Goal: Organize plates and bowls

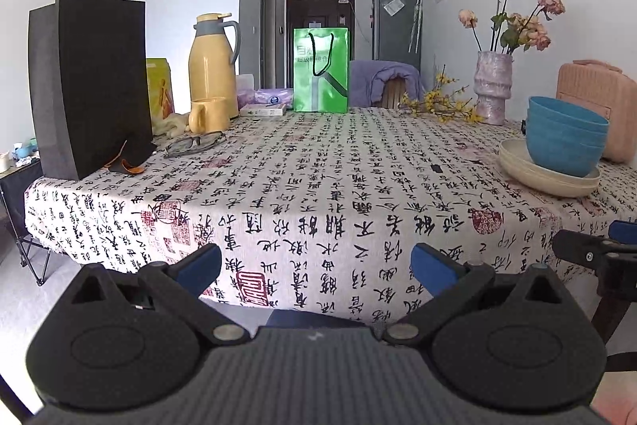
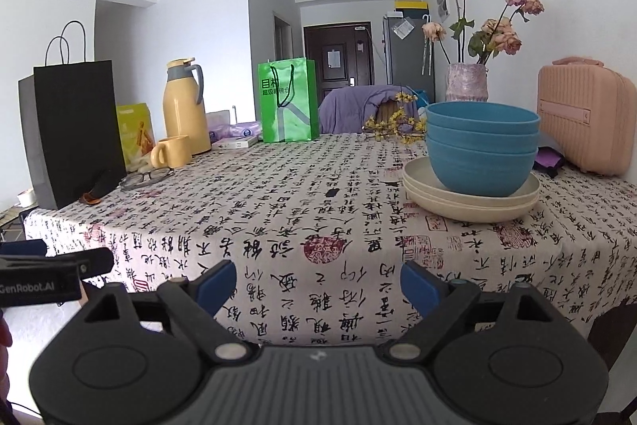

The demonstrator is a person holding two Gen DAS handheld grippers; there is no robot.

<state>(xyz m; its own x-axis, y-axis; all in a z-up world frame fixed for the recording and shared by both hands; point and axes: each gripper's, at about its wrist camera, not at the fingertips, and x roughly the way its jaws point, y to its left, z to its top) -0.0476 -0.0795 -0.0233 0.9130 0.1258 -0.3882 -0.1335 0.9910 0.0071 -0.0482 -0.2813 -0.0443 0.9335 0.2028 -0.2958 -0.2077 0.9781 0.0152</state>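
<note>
Three nested blue bowls (image 2: 481, 150) stand on a stack of cream plates (image 2: 469, 204) at the right of the table; the same stack shows in the left wrist view, bowls (image 1: 565, 138) on plates (image 1: 545, 174). My left gripper (image 1: 316, 267) is open and empty, held off the table's near edge. My right gripper (image 2: 318, 285) is open and empty, also in front of the near edge, left of and below the stack. The right gripper's side shows in the left wrist view (image 1: 597, 253), and the left gripper shows in the right wrist view (image 2: 51, 269).
A calligraphy-print cloth covers the table (image 2: 278, 210). At the left stand a black paper bag (image 2: 71, 130), glasses (image 2: 145, 178), a yellow mug (image 2: 171, 152) and a yellow thermos (image 2: 185, 106). A green bag (image 2: 288, 100) stands at the back, a flower vase (image 2: 466, 82) and pink case (image 2: 585, 114) at the right.
</note>
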